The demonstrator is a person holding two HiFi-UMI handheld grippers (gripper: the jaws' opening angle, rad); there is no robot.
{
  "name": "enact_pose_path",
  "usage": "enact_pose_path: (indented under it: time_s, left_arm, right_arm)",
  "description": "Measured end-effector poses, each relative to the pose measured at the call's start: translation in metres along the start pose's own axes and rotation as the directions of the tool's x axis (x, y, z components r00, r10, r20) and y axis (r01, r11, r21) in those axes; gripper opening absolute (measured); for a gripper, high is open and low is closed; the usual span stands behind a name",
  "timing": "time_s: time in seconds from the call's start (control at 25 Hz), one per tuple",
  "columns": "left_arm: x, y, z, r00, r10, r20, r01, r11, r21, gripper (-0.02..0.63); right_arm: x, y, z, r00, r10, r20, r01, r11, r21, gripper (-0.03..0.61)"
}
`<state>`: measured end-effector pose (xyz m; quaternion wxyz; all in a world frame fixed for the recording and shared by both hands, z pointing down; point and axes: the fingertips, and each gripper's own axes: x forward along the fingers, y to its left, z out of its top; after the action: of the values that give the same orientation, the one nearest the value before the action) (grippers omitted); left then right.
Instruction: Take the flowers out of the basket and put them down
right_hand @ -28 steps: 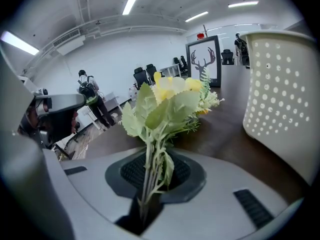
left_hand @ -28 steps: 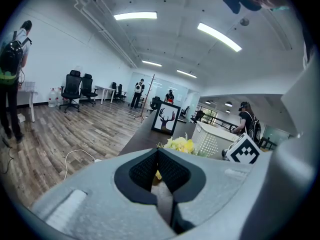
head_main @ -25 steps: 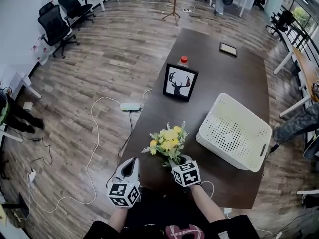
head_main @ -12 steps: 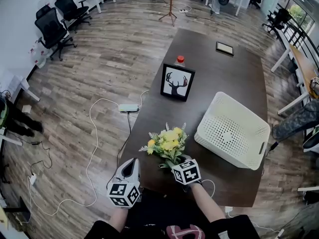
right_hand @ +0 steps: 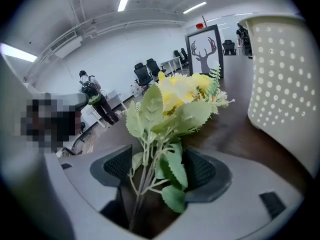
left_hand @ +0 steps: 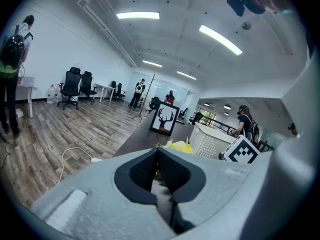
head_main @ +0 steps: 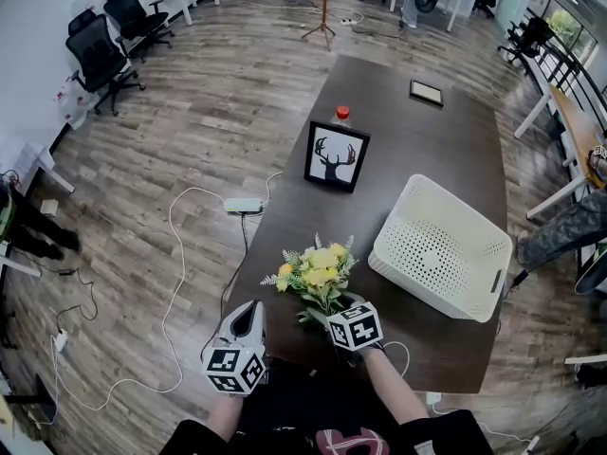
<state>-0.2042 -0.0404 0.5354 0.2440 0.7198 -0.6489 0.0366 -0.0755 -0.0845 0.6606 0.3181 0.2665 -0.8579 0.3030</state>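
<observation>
Two grippers sit at the near edge of the dark table [head_main: 427, 150], one in each of the person's hands. The right gripper [head_main: 335, 309] points at the flowers [head_main: 313, 275], a small bunch of yellow blooms and green leaves. In the right gripper view its jaws [right_hand: 160, 169] are opening: the pads stand apart on either side of the thin green stems, which pass between them without being pinched, though a leaf lies against the right-hand pad. The flowers [right_hand: 175, 99] are out of the white perforated basket [head_main: 441, 249], which lies just to their right on the table, apart from them; whether the bunch rests fully on the tabletop I cannot tell. The left gripper [head_main: 248, 316] hovers beside the table's left corner, its jaws [left_hand: 159, 169] together with nothing between them. Farther along the table stand a framed deer picture [head_main: 334, 156] and, behind it, a red-capped bottle [head_main: 341, 115].
</observation>
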Motion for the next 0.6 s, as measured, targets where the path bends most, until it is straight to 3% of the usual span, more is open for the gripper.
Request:
enact_pose_path:
  time_s: [0.16, 0.6]
  left_arm:
    - [0.000, -0.003, 0.000, 1.000, -0.004, 0.001, 0.004, 1.000, 0.000, 0.008]
    - [0.003, -0.015, 0.004, 0.999, -0.033, 0.014, 0.033, 0.999, 0.005, 0.008]
  right_arm:
    - [-0.008, -0.001, 0.002, 1.000, 0.007, 0.010, -0.007, 1.000, 0.009, 0.377]
    - [-0.042, 0.004, 0.017, 0.994, 0.010, 0.106, -0.009, 1.000, -0.006, 0.394]
